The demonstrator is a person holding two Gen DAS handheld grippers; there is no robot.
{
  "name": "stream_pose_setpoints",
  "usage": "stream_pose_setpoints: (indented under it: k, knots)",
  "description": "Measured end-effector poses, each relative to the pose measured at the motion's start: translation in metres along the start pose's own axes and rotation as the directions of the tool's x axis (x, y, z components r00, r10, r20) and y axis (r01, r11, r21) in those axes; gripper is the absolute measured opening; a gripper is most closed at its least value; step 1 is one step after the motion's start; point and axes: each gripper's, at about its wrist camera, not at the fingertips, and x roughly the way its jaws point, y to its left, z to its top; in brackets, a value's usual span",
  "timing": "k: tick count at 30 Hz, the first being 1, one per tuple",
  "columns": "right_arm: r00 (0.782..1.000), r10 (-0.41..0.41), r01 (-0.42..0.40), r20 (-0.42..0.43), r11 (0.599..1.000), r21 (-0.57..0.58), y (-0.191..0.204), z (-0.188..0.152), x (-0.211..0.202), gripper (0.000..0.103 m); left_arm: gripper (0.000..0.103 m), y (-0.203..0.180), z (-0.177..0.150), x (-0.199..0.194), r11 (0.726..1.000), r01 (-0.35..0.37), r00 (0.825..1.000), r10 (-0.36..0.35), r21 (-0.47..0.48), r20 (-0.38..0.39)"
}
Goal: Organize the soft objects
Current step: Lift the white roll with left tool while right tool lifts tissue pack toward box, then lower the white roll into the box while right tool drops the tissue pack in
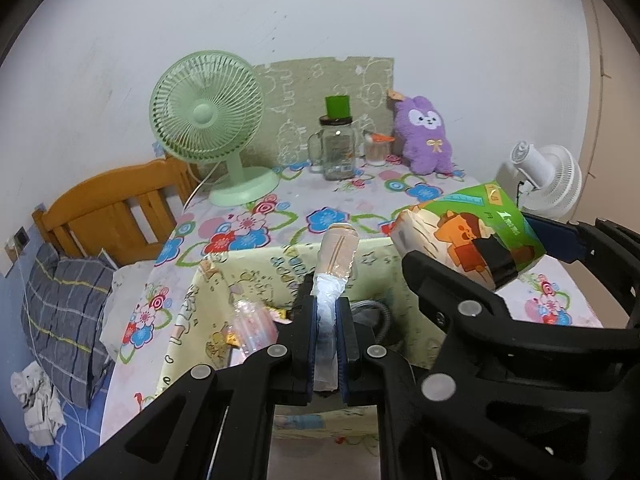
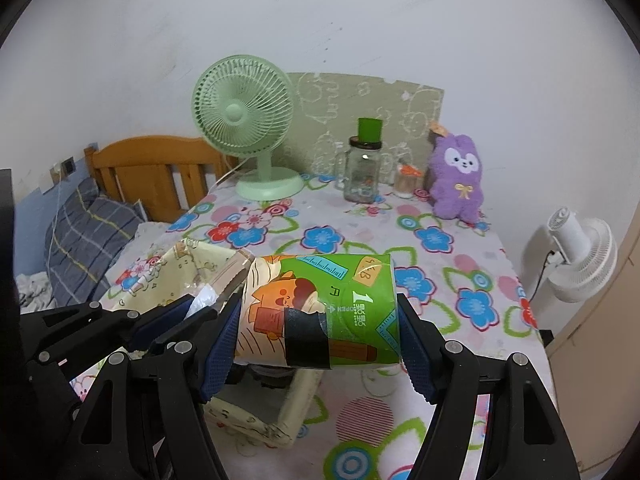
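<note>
I carry both things toward the fabric box (image 1: 200, 304): left tool (image 1: 328, 320) pinches a small plastic packet (image 1: 336, 256), right tool (image 2: 320, 336) clamps the tissue pack (image 2: 320, 300). Next I must lower and release them inside.

A scuffed white wall (image 2: 360, 20) rose behind the floral-clothed table (image 2: 440, 272). At ten o'clock stood a wooden headboard (image 2: 152, 172) above a plaid pillow (image 2: 84, 236); at three o'clock a white fan (image 2: 580, 256).
</note>
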Motion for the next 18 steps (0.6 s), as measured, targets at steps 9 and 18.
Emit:
stream_pose_setpoints:
  k: [9, 18]
  knots:
    - [0.999, 0.033, -0.033, -0.041, 0.999, -0.005, 0.015, 0.0, 0.024, 0.074, 0.007, 0.017, -0.006, 0.018, 1.0, -0.025, 0.999, 0.025, -0.004, -0.041]
    - [0.994, 0.06, -0.062, -0.091, 0.998, -0.012, 0.029, -0.006, 0.044, 0.074, 0.009, 0.036, -0.018, 0.038, 0.998, -0.065, 0.993, 0.063, -0.014, -0.099]
